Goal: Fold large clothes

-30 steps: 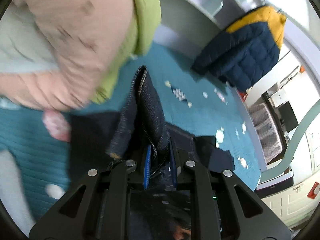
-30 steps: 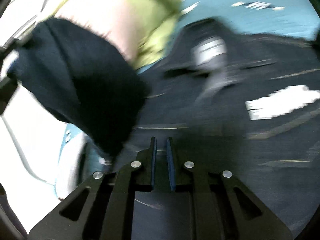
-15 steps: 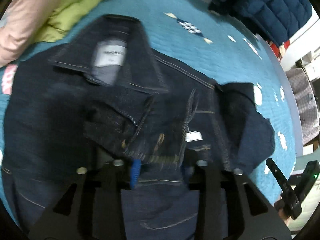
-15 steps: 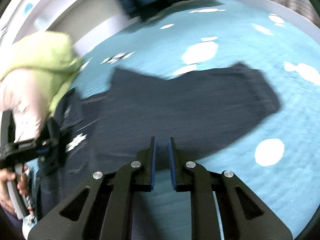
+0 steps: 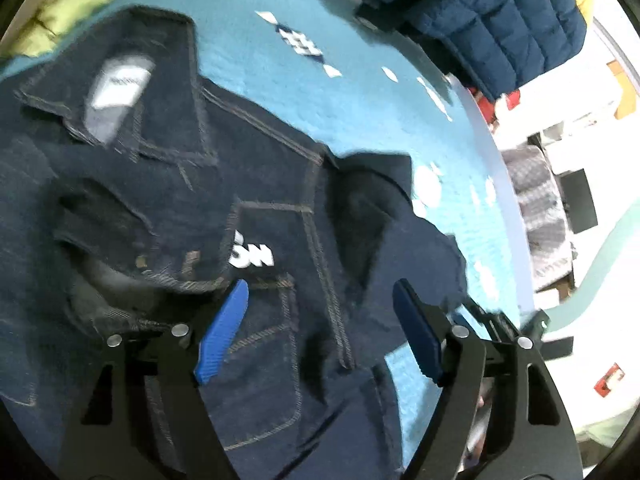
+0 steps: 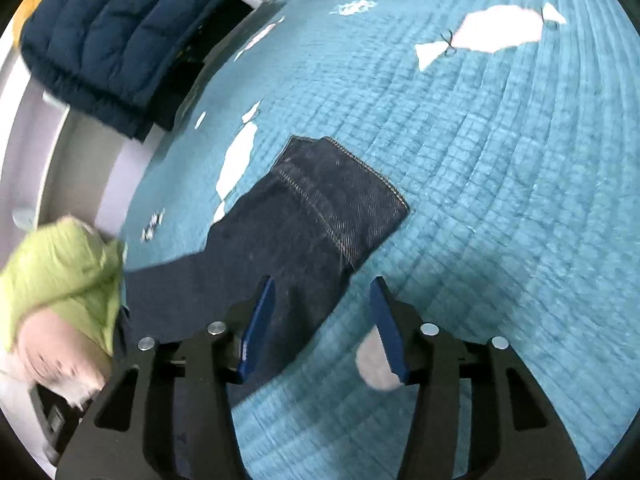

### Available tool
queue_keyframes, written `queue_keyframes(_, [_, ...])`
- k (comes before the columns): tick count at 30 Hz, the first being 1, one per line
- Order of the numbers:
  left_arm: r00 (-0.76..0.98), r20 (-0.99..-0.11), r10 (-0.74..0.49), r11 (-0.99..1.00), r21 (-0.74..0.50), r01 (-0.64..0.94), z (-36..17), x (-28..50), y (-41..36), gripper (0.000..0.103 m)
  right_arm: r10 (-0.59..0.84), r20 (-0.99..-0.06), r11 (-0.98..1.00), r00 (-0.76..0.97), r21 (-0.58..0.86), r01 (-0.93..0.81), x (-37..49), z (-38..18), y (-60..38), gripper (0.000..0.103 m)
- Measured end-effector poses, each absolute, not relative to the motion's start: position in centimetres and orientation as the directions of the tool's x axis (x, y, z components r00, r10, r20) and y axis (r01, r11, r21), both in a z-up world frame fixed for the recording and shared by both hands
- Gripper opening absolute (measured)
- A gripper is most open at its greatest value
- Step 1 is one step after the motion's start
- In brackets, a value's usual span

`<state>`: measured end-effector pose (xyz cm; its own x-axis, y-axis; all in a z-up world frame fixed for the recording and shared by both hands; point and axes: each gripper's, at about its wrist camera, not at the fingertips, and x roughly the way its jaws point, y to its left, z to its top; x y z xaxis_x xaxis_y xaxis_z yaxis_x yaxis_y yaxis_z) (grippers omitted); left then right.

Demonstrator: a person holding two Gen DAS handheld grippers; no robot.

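Both your claws are opening, nothing pinched: left gripper (image 5: 320, 332) over the dark denim jacket (image 5: 168, 184) (laid flat, centre frame), right gripper (image 6: 322, 328) above its outstretched sleeve (image 6: 312, 216); fold that sleeve inward next.

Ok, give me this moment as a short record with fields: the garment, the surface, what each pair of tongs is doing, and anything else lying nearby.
garment: dark denim jacket, spread out collar up, one sleeve stretched flat to the side
surface: teal quilted bedspread with white patches
left tongs: jaws opening over the jacket front, nothing pinched
right tongs: jaws opening over the sleeve, not pressing it
nearby: navy puffer jacket at the far edge; green and pink clothing beside the denim
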<state>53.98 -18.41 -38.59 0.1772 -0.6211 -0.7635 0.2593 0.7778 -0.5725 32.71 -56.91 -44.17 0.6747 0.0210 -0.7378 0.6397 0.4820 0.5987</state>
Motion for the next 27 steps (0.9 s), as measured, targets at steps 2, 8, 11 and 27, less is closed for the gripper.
queue_keyframes(2, [0.15, -0.802, -0.578, 0.804, -0.529, 0.27, -39.6, 53.8, -19.5, 0.077, 0.015, -0.741, 0.466, 0.671, 0.599, 0.652, 33.2, -44.4, -57.5, 0.05])
queue_keyframes(8, [0.026, -0.82, -0.572, 0.81, -0.56, 0.172, -44.3, 53.6, -20.4, 0.084, -0.019, -0.728, 0.445, 0.686, 0.608, 0.657, 34.7, -44.4, -58.7, 0.016])
queue_keyframes(11, [0.051, -0.716, -0.697, 0.713, -0.682, 0.162, -42.1, 53.4, -18.6, 0.084, -0.081, -0.683, 0.537, 0.726, 0.583, 0.609, 35.1, -40.9, -57.1, 0.011])
queue_keyframes(27, [0.33, -0.832, -0.446, 0.855, -0.505, -0.117, -40.2, 54.2, 8.0, 0.085, 0.205, -0.446, 0.924, 0.871, 0.383, -0.021, 47.0, -24.6, -23.4, 0.01])
